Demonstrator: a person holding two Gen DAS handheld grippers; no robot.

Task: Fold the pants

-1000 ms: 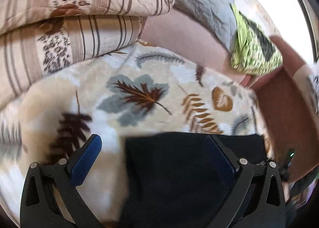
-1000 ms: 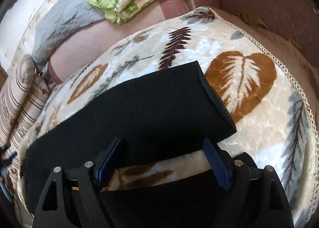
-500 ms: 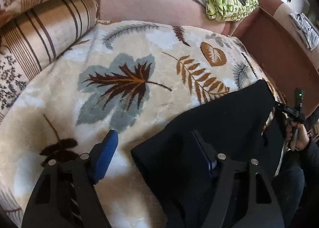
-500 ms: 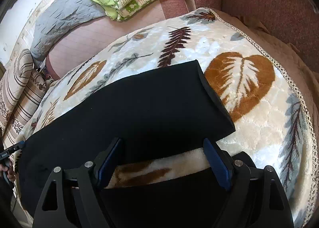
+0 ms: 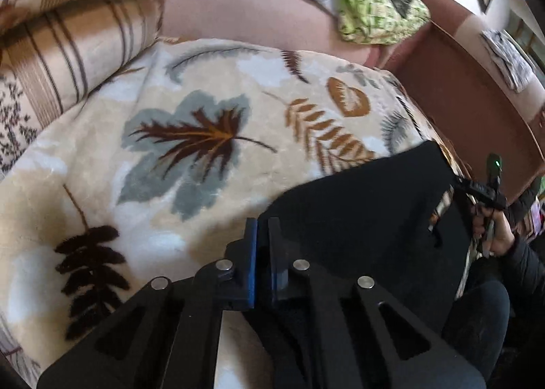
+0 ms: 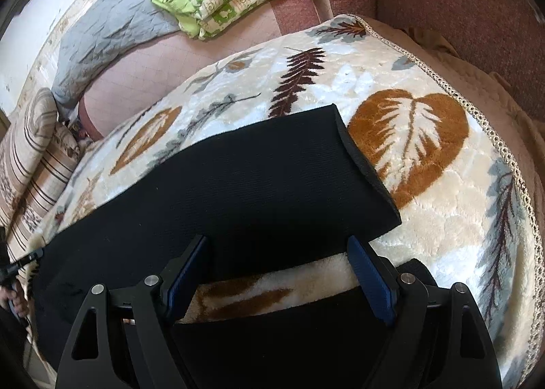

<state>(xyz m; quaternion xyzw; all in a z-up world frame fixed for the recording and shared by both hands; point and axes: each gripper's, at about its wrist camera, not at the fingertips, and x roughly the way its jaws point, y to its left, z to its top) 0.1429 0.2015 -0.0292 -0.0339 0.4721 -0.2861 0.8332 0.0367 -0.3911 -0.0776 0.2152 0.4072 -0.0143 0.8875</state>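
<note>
on leaf-print blanket (image 6: 425,225), black pants (image 6: 238,191) laid flat, one edge hanging over near side. left gripper (image 5: 262,229) just snapped closed at pants corner, fabric between pads hard to confirm. right gripper (image 6: 277,253) wide apart above pants, gripping nothing.

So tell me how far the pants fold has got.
Done: the black pants lie flat on the leaf-print blanket, apparently doubled leg on leg. In hand: the left gripper has just been closing and now pinches the pants' corner edge; the right gripper hangs open over its end, gripping nothing. Left: the right gripper's grip, and folding the length over.
</note>
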